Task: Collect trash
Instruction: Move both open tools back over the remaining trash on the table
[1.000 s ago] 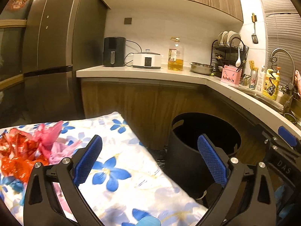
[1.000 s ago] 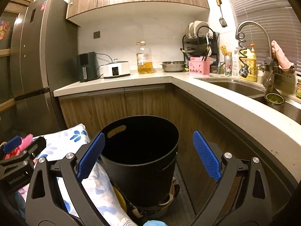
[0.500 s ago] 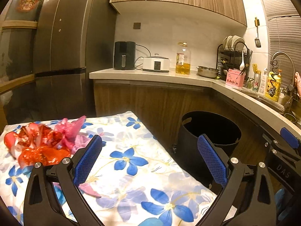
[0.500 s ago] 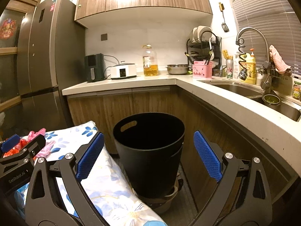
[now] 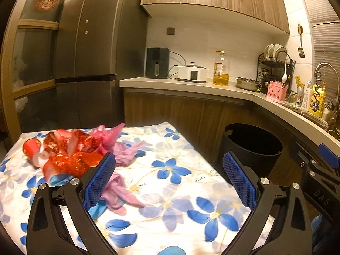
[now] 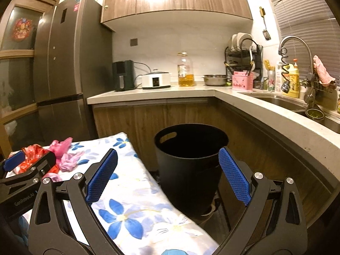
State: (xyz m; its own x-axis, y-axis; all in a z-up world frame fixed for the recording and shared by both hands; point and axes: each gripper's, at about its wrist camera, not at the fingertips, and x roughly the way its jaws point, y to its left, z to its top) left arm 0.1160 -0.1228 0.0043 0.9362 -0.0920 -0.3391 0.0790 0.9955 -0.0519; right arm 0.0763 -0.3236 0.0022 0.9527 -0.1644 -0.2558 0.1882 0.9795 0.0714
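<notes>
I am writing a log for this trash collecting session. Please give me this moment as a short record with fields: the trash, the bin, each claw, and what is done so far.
trash: red and pink plastic wrappers in a loose pile on the flowered cloth
bin: black bin on the floor beside the cloth, below the counter; nothing visible inside
left claw: open, holding nothing, above the cloth near the pile
right claw: open, holding nothing, facing the bin
progress: no trash picked up yet

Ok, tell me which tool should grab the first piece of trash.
Left. The left tool is open just above the crumpled red and pink plastic wrappers on the floral cloth; the right tool, also open, faces the black bin.
</notes>
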